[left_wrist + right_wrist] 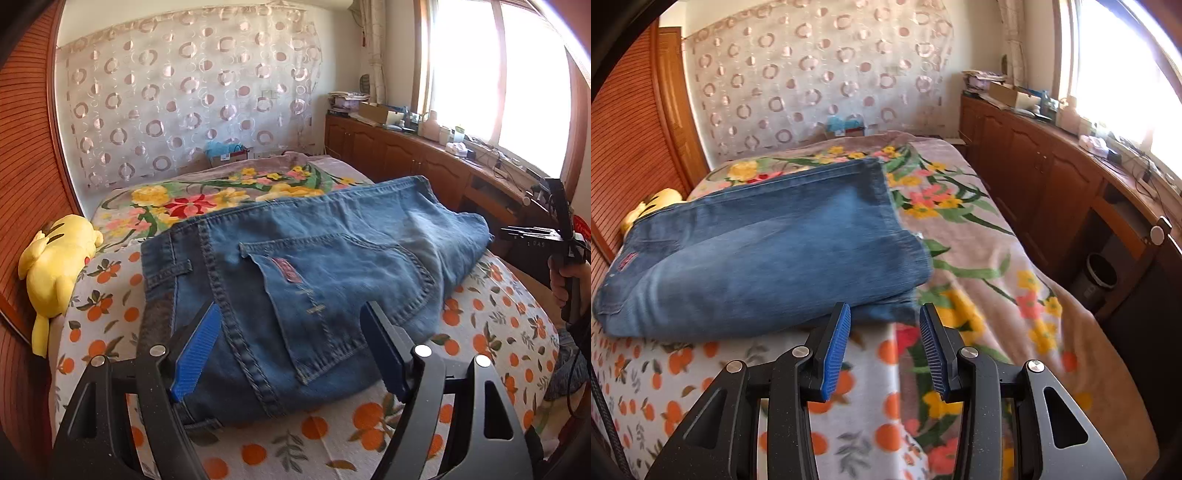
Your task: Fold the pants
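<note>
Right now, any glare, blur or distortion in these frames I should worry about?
Left wrist view: window blown out to white, strong fisheye bending of the room's edges, jeans sharp enough to read stitching. Right wrist view: window likewise overexposed, jeans slightly soft, dark vignette in the corners.

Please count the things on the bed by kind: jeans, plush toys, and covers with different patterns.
Jeans: 1
Yellow plush toy: 1
Patterned covers: 2, the orange-print sheet and the floral blanket
Total: 4
</note>
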Demonstrator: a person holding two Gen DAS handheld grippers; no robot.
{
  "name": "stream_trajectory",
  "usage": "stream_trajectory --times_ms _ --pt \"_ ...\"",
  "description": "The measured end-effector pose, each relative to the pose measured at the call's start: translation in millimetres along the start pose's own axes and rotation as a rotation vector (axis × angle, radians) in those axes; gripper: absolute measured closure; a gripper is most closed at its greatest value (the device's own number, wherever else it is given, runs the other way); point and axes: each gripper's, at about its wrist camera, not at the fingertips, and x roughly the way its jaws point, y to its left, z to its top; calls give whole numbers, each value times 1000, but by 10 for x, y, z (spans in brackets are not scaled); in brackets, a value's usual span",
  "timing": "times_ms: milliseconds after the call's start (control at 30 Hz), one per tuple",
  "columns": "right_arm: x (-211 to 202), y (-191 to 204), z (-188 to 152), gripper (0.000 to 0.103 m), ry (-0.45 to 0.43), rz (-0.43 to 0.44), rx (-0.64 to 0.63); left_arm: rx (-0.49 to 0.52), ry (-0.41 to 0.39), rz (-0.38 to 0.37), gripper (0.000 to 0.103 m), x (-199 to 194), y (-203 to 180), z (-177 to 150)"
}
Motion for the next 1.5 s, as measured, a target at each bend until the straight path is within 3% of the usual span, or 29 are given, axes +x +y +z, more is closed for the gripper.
stream_trajectory --times_ms 367,600,1233,1367,1500 --pt "-338 482 -536 63 -33 120 -38 25 10 -9 25 -235 -301 -251" --pt "-363 598 -786 63 -11 134 -59 23 18 -10 24 -334 -402 -396" --pt "-319 680 -787 63 -11 125 -94 93 68 -52 25 -80 -682 -470" --pt "-291 663 -809 63 -14 127 -86 154 56 -73 24 31 -847 -383" --pt "-283 657 -817 63 -19 126 -79 241 63 -50 28 255 -1005 -264"
